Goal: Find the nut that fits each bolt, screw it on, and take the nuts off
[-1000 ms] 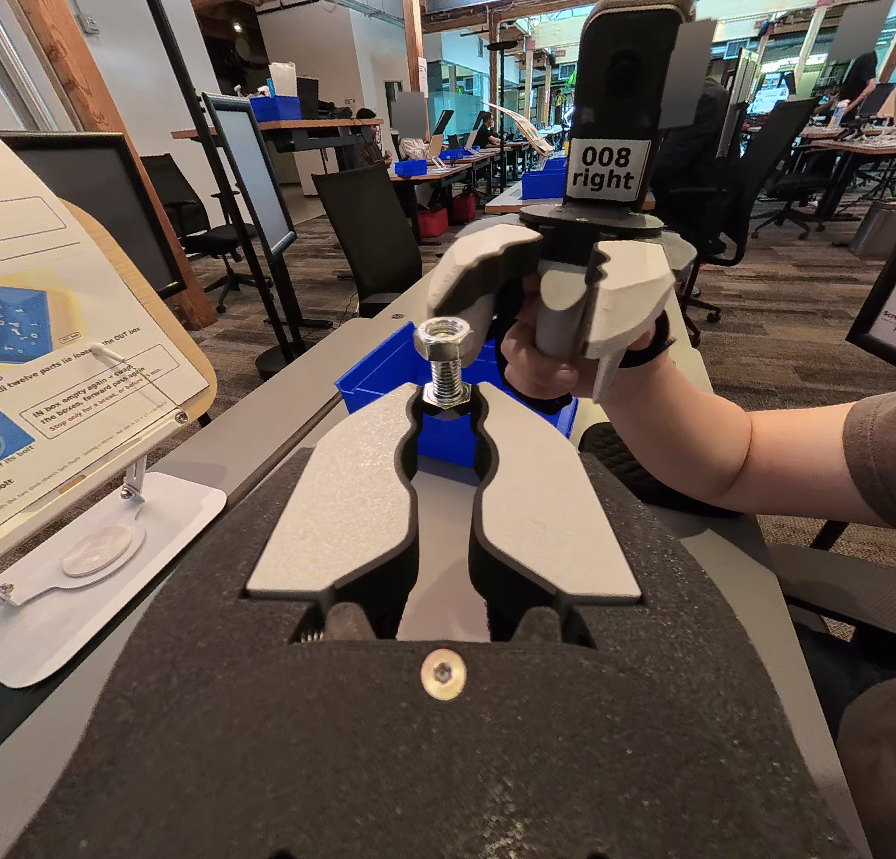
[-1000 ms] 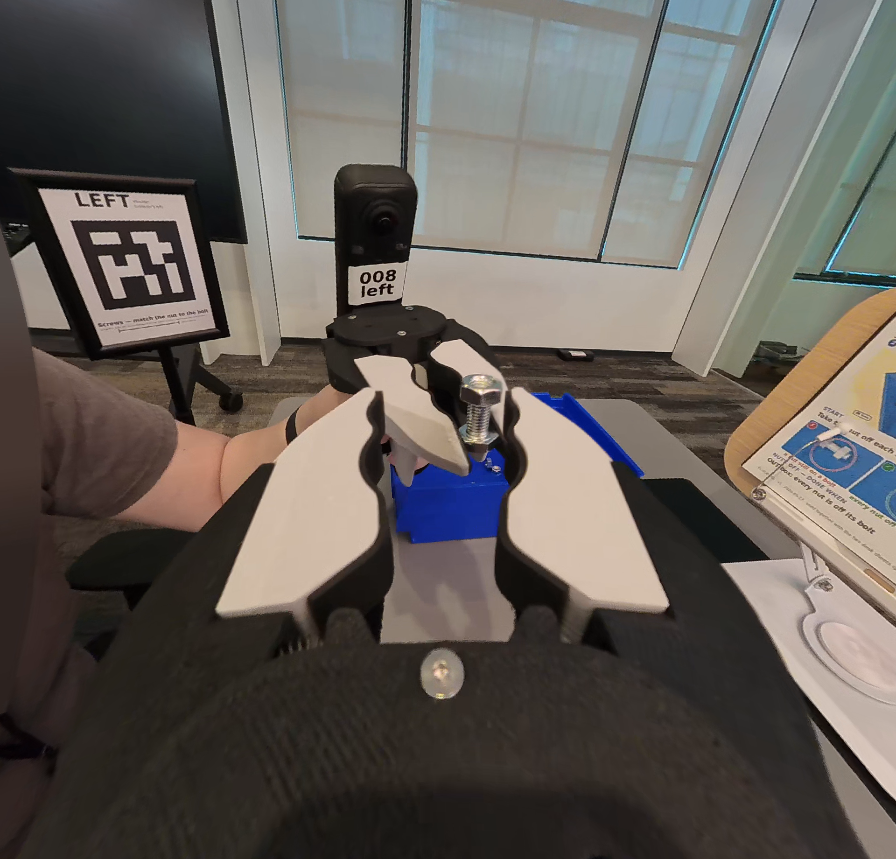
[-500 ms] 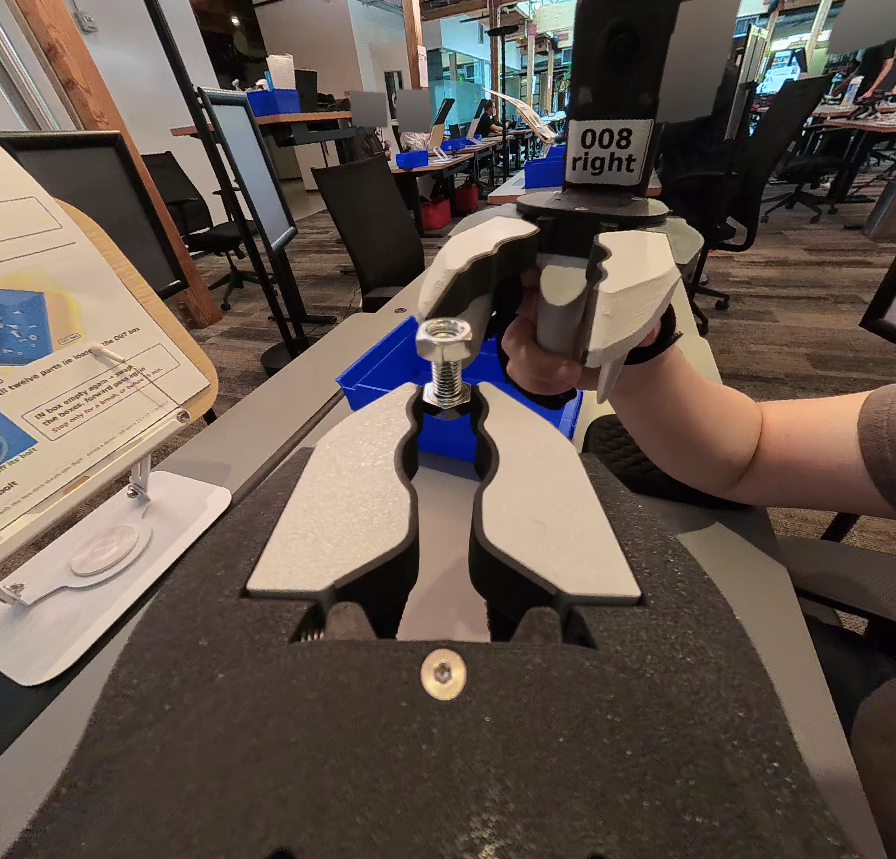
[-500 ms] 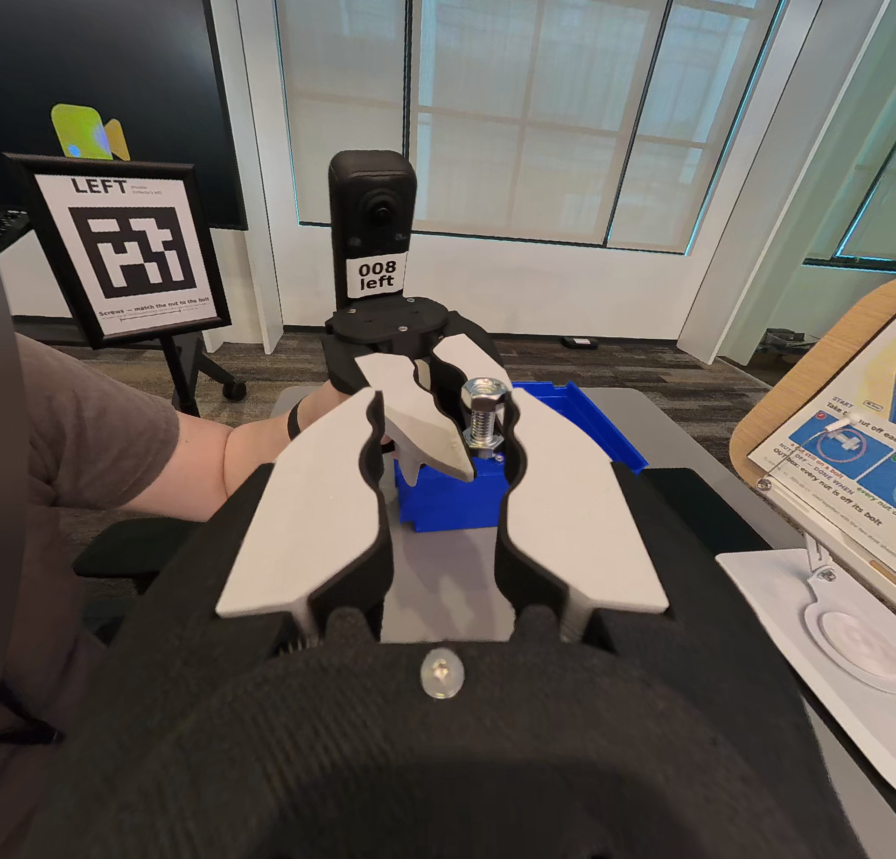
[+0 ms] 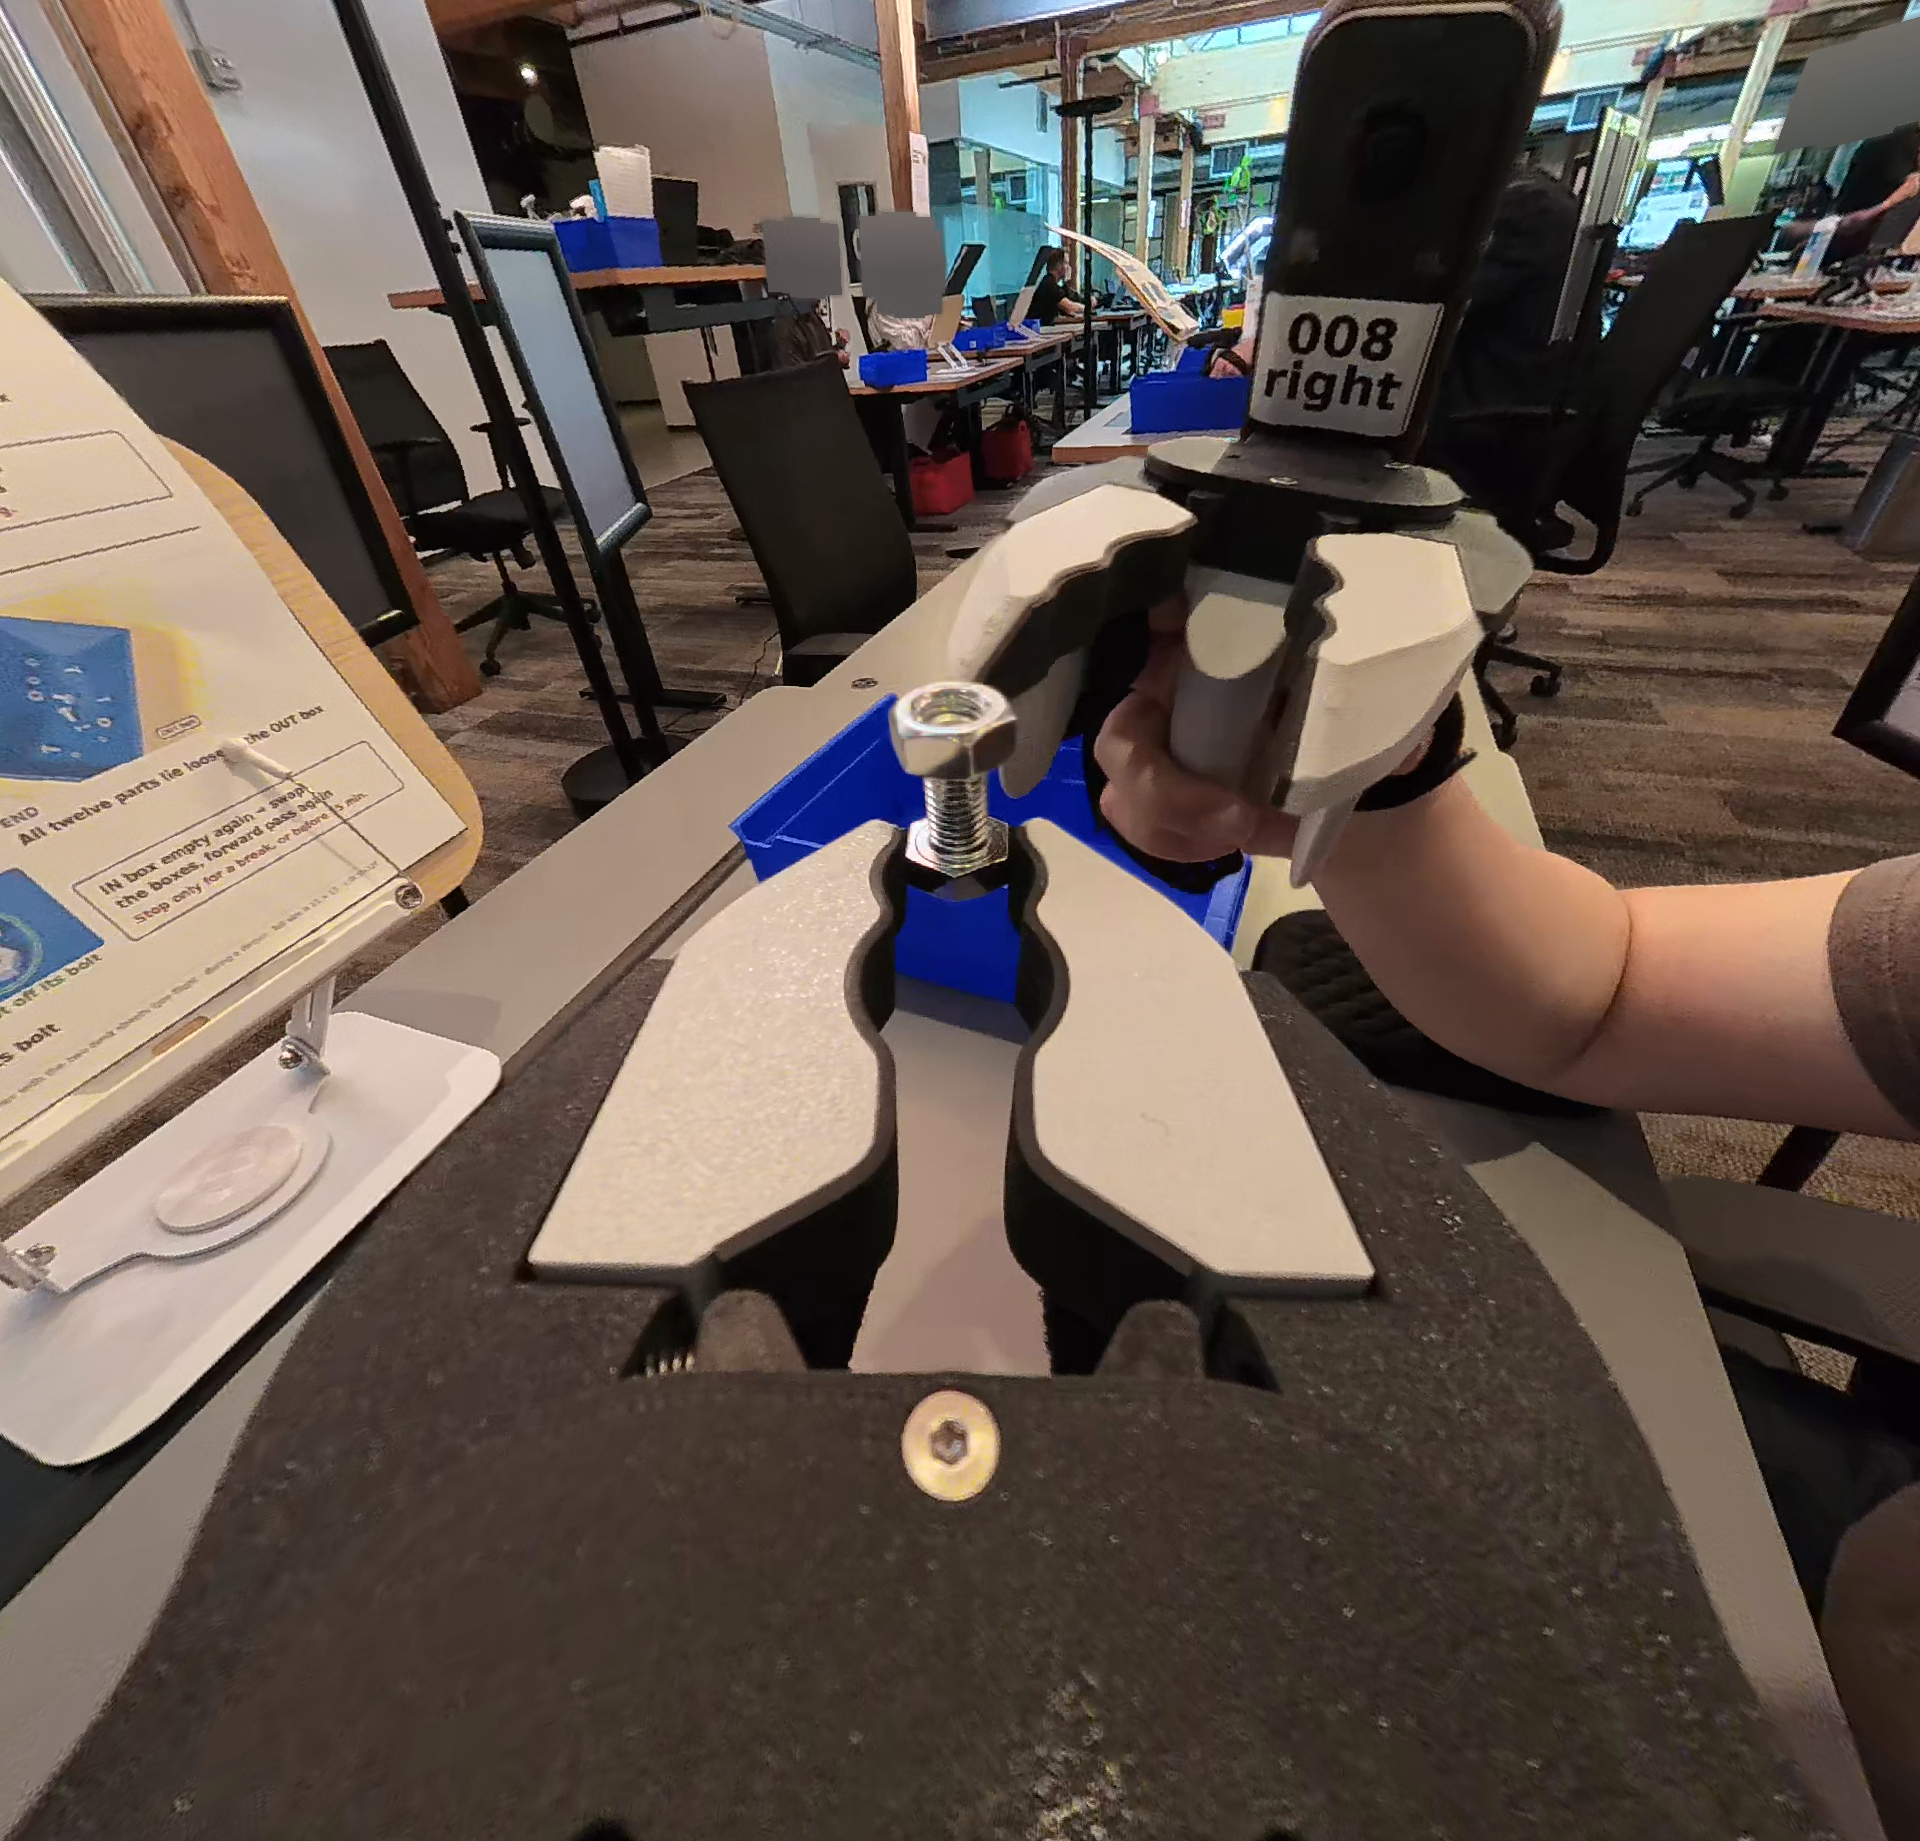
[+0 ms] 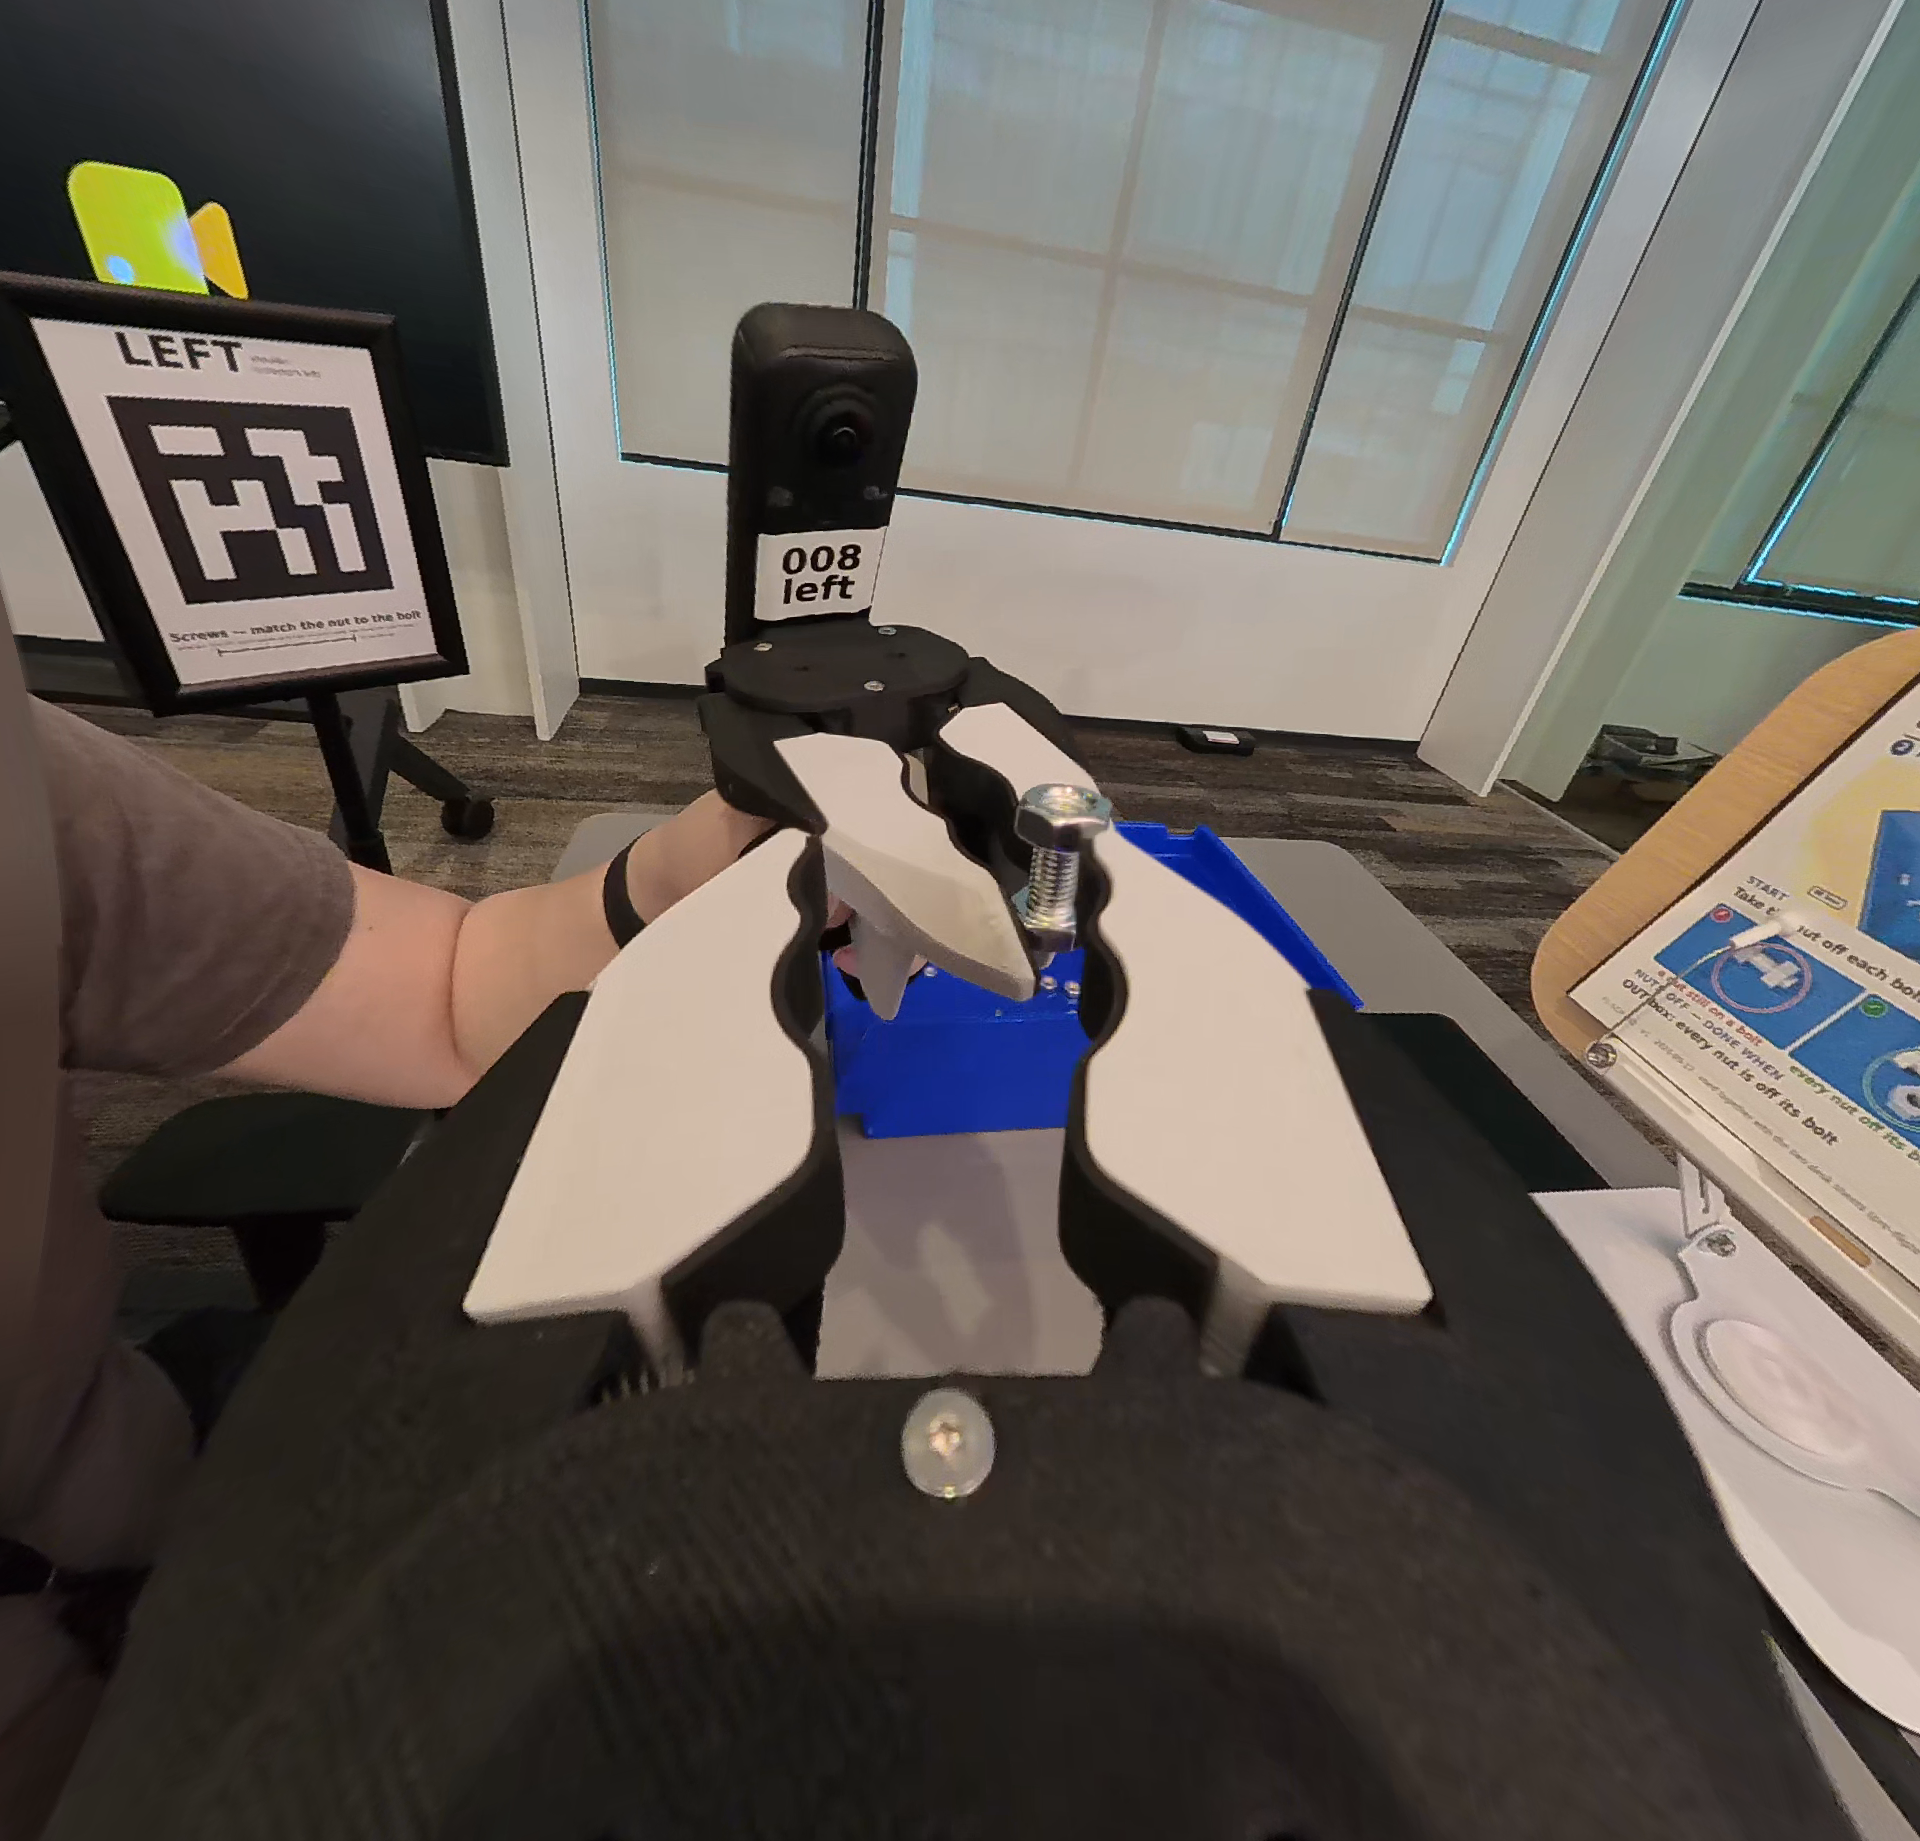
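Left gripper (image 5: 954, 856) clamps an upright bolt (image 5: 951, 817) by its head, nut (image 5: 952, 729) at the tip — right gripper (image 5: 1158, 752), jaws apart and empty, should probably close on it to unscrew.

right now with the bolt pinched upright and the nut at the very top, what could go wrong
The nut sits at the tip of the bolt, so it may drop free, landing outside the blue bin. The left gripper pinches only the bolt's base, so a push from the open right gripper could tilt it.

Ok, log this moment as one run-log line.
left gripper: shut on bolt | nut: at top | right gripper: open, beside nut | blue bin: behind
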The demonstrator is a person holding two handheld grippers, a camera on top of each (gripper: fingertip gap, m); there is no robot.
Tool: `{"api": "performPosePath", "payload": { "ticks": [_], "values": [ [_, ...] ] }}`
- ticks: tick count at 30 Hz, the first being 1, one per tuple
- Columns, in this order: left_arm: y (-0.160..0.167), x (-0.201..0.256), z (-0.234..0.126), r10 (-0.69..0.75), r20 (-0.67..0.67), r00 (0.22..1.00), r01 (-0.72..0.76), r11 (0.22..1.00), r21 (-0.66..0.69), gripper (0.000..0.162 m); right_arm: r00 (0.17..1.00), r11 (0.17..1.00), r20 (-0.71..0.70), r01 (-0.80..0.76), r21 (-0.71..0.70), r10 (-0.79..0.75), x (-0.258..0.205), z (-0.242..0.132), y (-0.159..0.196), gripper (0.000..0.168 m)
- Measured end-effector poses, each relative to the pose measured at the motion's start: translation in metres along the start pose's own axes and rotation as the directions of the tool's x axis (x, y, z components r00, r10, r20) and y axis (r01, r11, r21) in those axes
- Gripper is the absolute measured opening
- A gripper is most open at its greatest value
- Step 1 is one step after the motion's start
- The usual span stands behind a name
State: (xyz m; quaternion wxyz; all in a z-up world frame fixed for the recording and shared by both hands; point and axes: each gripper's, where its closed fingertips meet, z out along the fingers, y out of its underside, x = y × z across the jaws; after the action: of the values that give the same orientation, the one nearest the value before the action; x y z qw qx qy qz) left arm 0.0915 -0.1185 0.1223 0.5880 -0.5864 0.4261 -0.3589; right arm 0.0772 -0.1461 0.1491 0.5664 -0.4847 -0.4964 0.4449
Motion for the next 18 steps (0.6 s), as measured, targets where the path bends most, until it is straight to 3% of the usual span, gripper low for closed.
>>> {"api": "performPosePath", "payload": {
  "ticks": [4, 11, 18],
  "values": [
    [0.001, 0.006, 0.002, -0.010, -0.037, 0.999, 0.010, 1.000, 0.000, 0.018, 0.999, 0.999, -0.038, -0.005, 0.041, 0.007, 0.007, -0.002, -0.004, 0.048],
    [0.005, 0.010, 0.007, 0.014, -0.034, 0.999, -0.014, 1.000, -0.021, 0.018, 0.999, 0.999, 0.015, -0.046, 0.024, 0.045, 0.001, 0.003, 0.001, 0.052],
    [0.001, 0.004, 0.002, -0.005, -0.022, 1.000, 0.005, 1.000, -0.003, 0.018, 1.000, 0.999, -0.016, -0.012, 0.040, 0.013, 0.003, -0.005, -0.007, 0.046]
  ]
}}
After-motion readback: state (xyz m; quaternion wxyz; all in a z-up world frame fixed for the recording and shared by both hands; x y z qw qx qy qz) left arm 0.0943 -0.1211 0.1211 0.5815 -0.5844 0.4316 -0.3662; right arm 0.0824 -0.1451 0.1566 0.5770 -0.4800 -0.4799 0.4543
